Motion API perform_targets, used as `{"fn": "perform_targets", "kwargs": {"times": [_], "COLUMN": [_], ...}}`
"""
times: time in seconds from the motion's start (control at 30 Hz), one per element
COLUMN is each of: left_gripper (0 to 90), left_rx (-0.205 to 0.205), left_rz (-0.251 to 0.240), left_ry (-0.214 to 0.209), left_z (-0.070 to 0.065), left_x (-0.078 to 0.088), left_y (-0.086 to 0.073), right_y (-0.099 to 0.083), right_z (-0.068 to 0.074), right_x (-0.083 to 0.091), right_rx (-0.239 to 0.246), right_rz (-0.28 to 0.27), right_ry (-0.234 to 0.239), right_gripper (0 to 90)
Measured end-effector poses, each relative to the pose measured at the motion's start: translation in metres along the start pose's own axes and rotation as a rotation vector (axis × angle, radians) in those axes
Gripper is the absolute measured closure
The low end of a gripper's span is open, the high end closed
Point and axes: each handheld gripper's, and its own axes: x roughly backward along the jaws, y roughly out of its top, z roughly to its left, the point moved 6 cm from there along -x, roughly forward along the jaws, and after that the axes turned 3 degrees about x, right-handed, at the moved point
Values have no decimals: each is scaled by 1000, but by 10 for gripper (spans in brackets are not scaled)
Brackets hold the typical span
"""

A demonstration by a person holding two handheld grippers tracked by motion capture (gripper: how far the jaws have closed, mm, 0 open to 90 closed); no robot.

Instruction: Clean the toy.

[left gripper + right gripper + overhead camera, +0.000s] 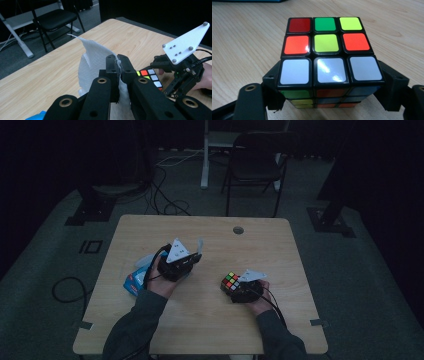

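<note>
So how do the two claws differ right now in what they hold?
The left claw is shut on a thin white tissue, raised off the table; the right claw grips a rigid colour cube by its sides, low on the table. The tissue is limp, the cube boxy. Both are gripped.

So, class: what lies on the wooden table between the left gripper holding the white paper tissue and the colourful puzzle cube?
Bare wood. In the high view, nothing sits between the left gripper with its white paper tissue and the colourful puzzle cube on the wooden table.
</note>
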Motion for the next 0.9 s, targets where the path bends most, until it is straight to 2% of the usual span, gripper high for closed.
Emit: {"fn": "perform_targets", "kwargs": {"times": [0.17, 0.53, 0.9], "left_gripper": [887, 887, 887], "left_rx": [0, -6, -16], "left_rz": [1, 3, 3], "left_ry": [-6, -17, -29], "left_z": [0, -4, -8], "left_x": [-2, -5, -6], "left_y": [1, 3, 5], "right_y": [0, 0, 6], "right_z": [0, 2, 9], "right_x": [0, 1, 7], "right_rx": [8, 36, 59], "right_rz": [-3, -8, -44], "right_ry": [-2, -2, 14], "right_gripper": [335, 344, 345]}}
